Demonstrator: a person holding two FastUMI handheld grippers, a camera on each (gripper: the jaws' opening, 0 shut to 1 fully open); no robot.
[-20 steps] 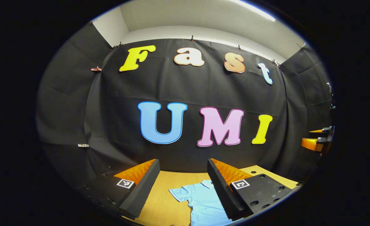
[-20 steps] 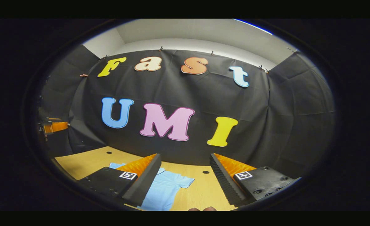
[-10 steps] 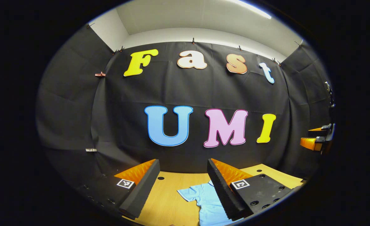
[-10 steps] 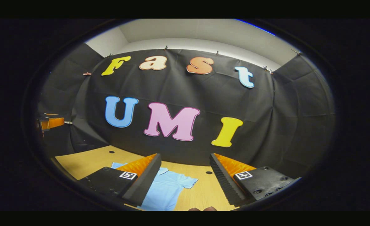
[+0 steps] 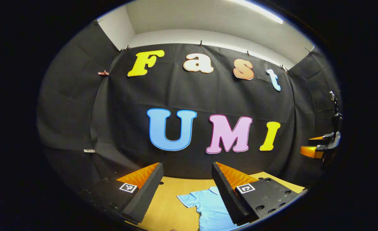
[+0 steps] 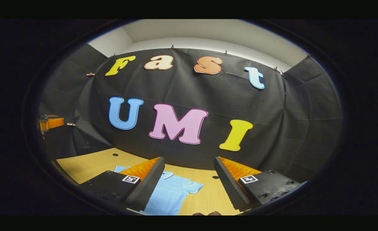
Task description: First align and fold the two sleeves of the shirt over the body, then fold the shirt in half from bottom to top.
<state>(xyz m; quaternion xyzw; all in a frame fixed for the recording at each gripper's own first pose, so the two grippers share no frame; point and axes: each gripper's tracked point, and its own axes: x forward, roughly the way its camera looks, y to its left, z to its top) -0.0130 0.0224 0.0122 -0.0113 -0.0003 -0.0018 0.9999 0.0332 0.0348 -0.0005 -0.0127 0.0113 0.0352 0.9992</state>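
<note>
While both tools hang high above the bench, I read them as wide open and holding nothing: left tool (image 5: 187, 187), right tool (image 6: 189, 181). The shirt (image 6: 171, 195) lies flat on the wooden bench (image 6: 89, 165), collar toward the back wall, both short sleeves spread out; no fold made yet, I'd say. In the left gripper view the shirt (image 5: 208, 208) sits partly behind that tool's own finger. Risk: coming down blind, I could pinch two layers or drag the body and skew the sleeve alignment, since the cloth is thin and loose. Nothing else sits near the shirt; only small holes in the bench.
</note>
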